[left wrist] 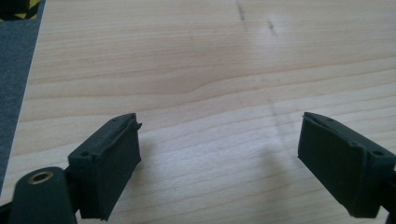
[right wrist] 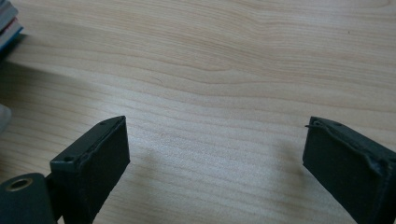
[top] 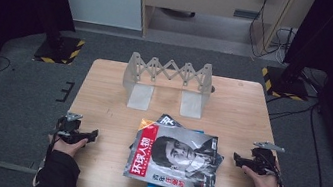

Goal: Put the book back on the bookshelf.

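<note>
Magazine pile: seen nearest the camera, at the near edge of the table and in its middle. Several magazines are stacked a little crooked, with a face on the top cover.

Table: made of light wood. It is the biggest thing, and everything else is set on it.

Book stand: a grey metal rack with a criss-cross back, set behind the magazine pile near the far edge. Nothing is held in it.

Left gripper: held to the left of the magazine pile, near it but not touching. The jaws are spread wide in the left gripper view, with bare wood between them.

Right gripper: held to the right of the magazine pile, also apart from it. Its jaws are spread wide too, and nothing is held.

How the pile will handle: the magazines are judged to be light, thin and floppy, with shiny covers that could slide over each other.

Where to take hold: the side edges are likely best pinched, one from each side.
</note>
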Motion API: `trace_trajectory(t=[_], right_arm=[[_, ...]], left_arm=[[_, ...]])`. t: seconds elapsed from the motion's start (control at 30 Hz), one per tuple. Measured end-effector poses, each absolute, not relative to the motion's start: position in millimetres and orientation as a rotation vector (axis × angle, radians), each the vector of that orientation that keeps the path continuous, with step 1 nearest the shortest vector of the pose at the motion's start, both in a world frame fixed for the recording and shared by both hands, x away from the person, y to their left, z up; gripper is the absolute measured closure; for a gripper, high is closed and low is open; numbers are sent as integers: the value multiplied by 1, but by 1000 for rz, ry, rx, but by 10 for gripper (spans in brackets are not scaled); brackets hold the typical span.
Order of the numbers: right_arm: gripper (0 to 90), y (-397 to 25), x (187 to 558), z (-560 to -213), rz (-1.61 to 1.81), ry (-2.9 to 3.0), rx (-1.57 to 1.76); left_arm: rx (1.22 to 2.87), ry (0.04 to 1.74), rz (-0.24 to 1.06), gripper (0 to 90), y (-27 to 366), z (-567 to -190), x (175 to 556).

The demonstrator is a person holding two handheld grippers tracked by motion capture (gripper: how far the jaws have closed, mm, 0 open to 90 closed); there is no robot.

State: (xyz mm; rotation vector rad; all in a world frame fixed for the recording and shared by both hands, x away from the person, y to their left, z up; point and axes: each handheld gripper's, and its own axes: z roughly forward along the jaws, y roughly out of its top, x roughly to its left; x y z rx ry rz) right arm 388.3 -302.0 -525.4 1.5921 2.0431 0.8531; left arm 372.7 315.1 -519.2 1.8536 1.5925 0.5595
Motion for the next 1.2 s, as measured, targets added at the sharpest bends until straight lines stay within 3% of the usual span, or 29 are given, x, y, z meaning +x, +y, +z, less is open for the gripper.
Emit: trace_trajectory(t=[1.2], right_arm=[[113, -275, 360, -467, 1083, 1968, 1593]], left_arm=[[1759, 1352, 447, 160, 268, -470, 334]])
